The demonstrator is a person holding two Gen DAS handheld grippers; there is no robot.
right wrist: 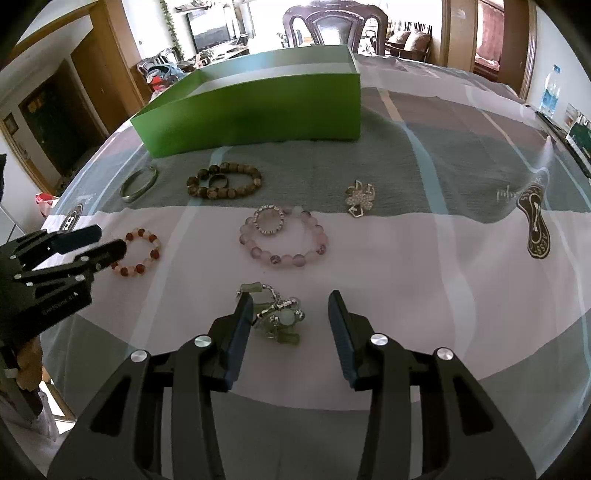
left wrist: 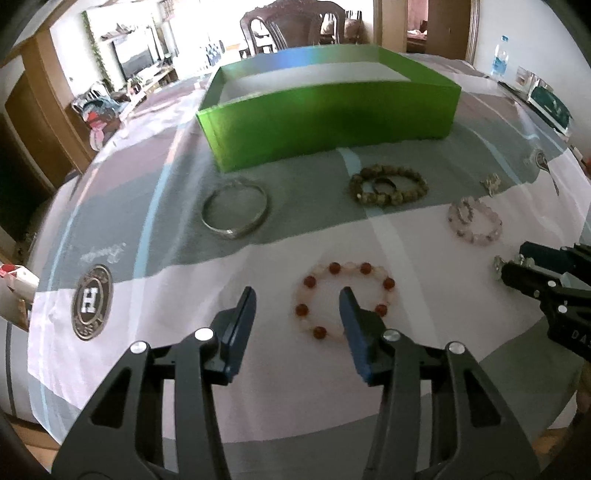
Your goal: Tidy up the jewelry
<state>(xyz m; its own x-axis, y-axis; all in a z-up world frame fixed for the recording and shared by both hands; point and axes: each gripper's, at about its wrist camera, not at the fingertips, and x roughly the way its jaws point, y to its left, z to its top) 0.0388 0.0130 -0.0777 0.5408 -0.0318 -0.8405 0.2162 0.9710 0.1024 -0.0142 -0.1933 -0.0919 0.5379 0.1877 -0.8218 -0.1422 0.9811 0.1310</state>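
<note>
On the near side of the tablecloth (left wrist: pixel 184 240), the left gripper (left wrist: pixel 297 299) stands half open, one finger inside a red-and-pale bead bracelet (left wrist: pixel 345 301). The right gripper (right wrist: pixel 290 304), parted and empty, straddles a green-stone, silver-linked bracelet (right wrist: pixel 279 319). The green box (left wrist: pixel 325 122) sits far behind.

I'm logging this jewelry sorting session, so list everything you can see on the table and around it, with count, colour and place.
box: one, green, open, far side of table
bangle: one, silver, front of box, left
wooden bead bracelet: one, brown, dark ring inside it
flower brooch: one, sparkly silver, right
pink bead bracelet: one, small beaded ring on it
red and white bead bracelet: one, near left
green charm piece: one, near middle
tablecloth: one, grey, pink
chair: one, dark wood, behind
water bottle: one, far right
left gripper: open, one finger inside red bracelet
right gripper: open around charm piece
</note>
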